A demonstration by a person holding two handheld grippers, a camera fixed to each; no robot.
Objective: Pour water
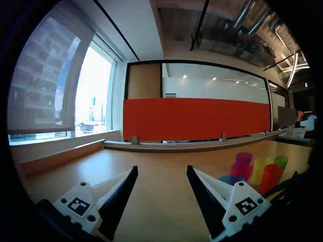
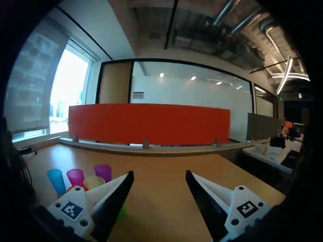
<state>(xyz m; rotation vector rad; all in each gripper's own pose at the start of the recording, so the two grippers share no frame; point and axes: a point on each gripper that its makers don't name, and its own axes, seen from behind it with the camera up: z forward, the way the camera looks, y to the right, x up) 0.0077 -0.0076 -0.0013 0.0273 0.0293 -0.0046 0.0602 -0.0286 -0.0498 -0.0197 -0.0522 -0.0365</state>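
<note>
A cluster of coloured plastic cups stands on the wooden table. In the left gripper view the cups sit at the lower right: a purple cup (image 1: 244,157), a pink cup (image 1: 239,170), a yellow cup (image 1: 259,168), a green cup (image 1: 281,161), an orange cup (image 1: 271,176) and a blue cup (image 1: 229,180) partly behind my finger. My left gripper (image 1: 161,173) is open, left of them, with nothing between its fingers. In the right gripper view a blue cup (image 2: 56,180), pink cup (image 2: 75,176), purple cup (image 2: 103,172) and yellow cup (image 2: 93,182) stand at lower left. My right gripper (image 2: 158,176) is open and empty.
An orange divider panel (image 1: 196,118) runs along the table's far edge (image 1: 189,146), with a glass wall behind. Large windows (image 1: 95,97) lie to the left. Dark desks with office items (image 2: 278,149) stand at the right beyond the table's edge.
</note>
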